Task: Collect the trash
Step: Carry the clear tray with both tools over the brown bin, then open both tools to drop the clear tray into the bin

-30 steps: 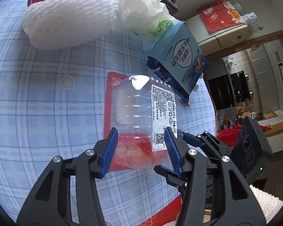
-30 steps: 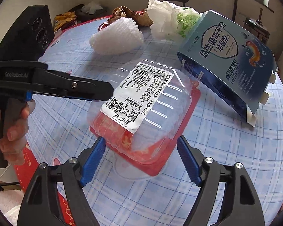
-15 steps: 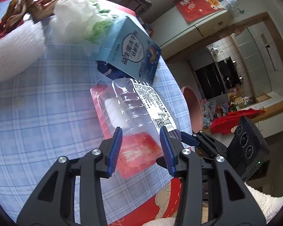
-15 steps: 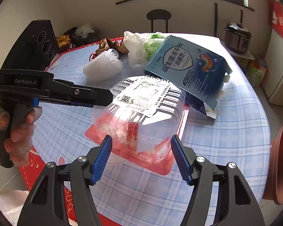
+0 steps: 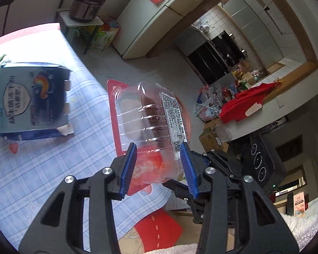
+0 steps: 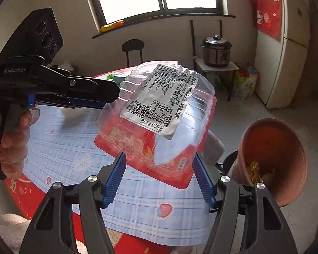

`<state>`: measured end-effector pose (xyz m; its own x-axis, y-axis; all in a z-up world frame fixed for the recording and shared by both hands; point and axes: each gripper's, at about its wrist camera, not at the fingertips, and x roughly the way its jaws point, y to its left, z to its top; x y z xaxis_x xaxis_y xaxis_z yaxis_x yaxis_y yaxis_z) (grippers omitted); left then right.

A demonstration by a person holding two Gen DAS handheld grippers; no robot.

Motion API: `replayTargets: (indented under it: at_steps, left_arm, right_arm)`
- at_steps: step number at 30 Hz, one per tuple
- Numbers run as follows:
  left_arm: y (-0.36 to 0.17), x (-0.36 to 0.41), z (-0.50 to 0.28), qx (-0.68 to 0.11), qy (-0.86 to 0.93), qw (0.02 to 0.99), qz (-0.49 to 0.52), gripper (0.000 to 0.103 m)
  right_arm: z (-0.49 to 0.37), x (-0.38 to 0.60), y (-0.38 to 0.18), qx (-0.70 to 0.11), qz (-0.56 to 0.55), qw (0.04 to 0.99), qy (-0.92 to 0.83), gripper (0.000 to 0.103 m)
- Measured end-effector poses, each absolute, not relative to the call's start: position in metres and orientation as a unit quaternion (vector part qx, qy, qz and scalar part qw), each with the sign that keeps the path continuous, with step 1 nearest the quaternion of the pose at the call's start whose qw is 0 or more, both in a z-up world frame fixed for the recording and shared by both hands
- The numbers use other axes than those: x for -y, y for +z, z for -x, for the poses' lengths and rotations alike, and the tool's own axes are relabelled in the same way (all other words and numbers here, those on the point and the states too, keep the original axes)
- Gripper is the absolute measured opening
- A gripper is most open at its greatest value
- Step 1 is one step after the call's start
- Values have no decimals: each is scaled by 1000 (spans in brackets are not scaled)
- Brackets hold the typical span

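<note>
- Clear plastic clamshell food tray (image 6: 159, 122), red card base, white printed label on its lid, is up off the tablecloth (image 6: 59, 148) and carried between both tools, near the table's edge.
- Left gripper (image 5: 159, 167): blue pads clamped on one end of the clamshell; its jaws have just been closing, the tray between them. In the right wrist view it comes in from the left, a person's hand (image 6: 12, 139) on the handle.
- Right gripper (image 6: 159, 175): pads pressed on the clamshell's near end, one to each side; its jaws have likewise just been closing on the tray.
- Terracotta-coloured waste bin (image 6: 273, 160) stands on the floor just beyond the table edge, to the right of the load; some scrap already lies in it.
- Step in hand, as I judge it: carrying the clamshell over to the bin.
- To do it well: keep both hands moving together so the thin shell is not twisted or popped open; hold pressure light, since the plastic will buckle.
- Bring the tray fully over the bin mouth before letting go; it looks nearly as wide as the opening, so tip one end in first.
- Blue cardboard box (image 5: 31, 99) remains on the table, for later.
</note>
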<state>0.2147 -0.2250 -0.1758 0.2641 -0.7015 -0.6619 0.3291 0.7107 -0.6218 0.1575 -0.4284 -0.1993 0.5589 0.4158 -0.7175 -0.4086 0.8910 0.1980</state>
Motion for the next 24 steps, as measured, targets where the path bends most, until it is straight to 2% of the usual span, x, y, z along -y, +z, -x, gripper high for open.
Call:
replayTargets:
  at_steps: [10, 12, 15, 18, 19, 20, 21, 22, 24]
  left_arm:
    - [-184, 393, -277, -508, -404, 748, 136, 44]
    - [-186, 421, -291, -504, -408, 752, 118, 49]
    - [-192, 435, -306, -511, -370, 770, 97, 54]
    - [-190, 421, -308, -506, -342, 785, 101, 61]
    - [-189, 413, -307, -506, -331, 790, 97, 62]
    - [-188, 403, -304, -507, -314, 798, 87, 79]
    - [-186, 391, -300, -506, -292, 808, 78, 90]
    - [-182, 378, -296, -495, -276, 821, 74, 95]
    - [-175, 349, -285, -476, -247, 842, 64, 97]
  right_arm:
    - [-194, 563, -217, -416, -14, 901, 124, 63]
    - [-209, 584, -220, -417, -22, 902, 112, 64]
    - [-228, 606, -227, -426, -27, 901, 77, 80]
    - [-231, 615, -222, -420, -30, 905, 65, 87]
    - [-229, 615, -219, -413, -26, 908, 59, 94]
    - [-226, 615, -215, -406, -23, 912, 56, 98]
    - [-225, 614, -211, -402, -24, 914, 58, 98]
    - [-224, 612, -207, -398, -26, 915, 61, 98]
    - [-222, 608, -199, -392, -31, 917, 66, 98]
